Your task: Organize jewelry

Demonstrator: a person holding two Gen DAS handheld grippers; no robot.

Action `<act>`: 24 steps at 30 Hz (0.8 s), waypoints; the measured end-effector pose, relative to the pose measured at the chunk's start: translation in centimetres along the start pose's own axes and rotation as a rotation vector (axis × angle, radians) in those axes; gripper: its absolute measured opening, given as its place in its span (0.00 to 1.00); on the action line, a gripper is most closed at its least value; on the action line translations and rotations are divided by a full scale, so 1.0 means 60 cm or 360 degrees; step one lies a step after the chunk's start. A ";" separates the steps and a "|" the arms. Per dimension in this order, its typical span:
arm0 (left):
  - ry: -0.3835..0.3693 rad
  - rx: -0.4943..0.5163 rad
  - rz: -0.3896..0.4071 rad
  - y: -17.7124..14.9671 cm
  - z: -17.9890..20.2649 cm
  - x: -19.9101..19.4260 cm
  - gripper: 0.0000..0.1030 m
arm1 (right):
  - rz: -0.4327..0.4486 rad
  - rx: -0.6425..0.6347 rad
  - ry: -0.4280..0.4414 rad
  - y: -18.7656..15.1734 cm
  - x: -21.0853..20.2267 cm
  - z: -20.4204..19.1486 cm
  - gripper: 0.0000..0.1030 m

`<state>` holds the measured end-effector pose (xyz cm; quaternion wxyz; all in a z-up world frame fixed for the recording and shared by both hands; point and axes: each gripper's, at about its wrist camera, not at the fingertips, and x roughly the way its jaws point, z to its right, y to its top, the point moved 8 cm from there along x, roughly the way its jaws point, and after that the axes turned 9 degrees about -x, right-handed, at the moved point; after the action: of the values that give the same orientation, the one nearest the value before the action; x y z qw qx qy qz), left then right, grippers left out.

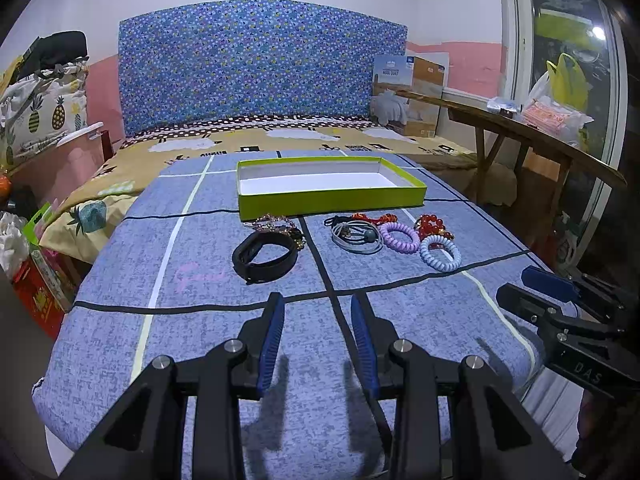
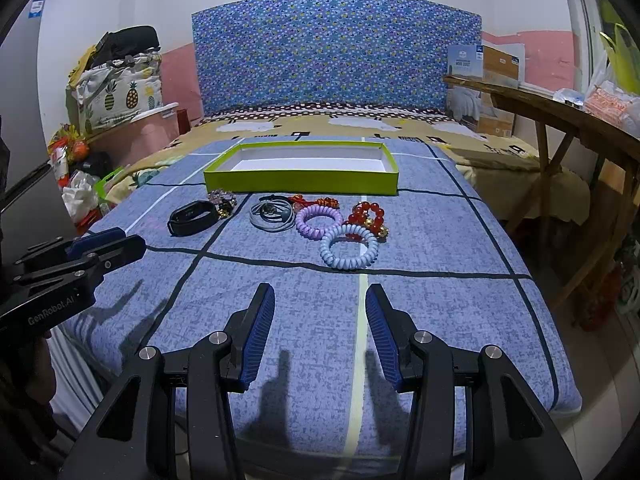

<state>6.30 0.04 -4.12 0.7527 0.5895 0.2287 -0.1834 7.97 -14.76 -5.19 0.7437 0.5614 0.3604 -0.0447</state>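
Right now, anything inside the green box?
The green box shows only its bare white floor; no jewelry is in it. The strip of floor just behind its near wall is hidden in both wrist views, so a small, flat piece there can't be ruled out.

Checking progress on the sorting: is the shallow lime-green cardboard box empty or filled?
Empty: the lime-green box shows only bare white floor in both views.

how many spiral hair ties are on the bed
2. The purple spiral tie lies in front of the green box; the pale blue spiral tie sits nearer, beside the red bead bracelet. None seem hidden.
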 end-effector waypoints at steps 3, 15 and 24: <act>0.0002 -0.0007 0.0003 0.002 -0.002 0.000 0.35 | 0.0000 -0.0001 -0.0001 0.000 0.000 -0.001 0.47; 0.0006 0.0002 0.0015 0.003 -0.003 0.001 0.35 | 0.0000 -0.0002 -0.0004 0.000 -0.001 -0.004 0.47; 0.0008 0.0002 0.0016 0.003 -0.002 0.000 0.35 | 0.0002 -0.0003 -0.0008 0.002 -0.002 -0.001 0.47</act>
<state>6.37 0.22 -4.00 0.7527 0.5916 0.2274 -0.1782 7.90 -14.70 -5.03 0.7451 0.5607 0.3583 -0.0454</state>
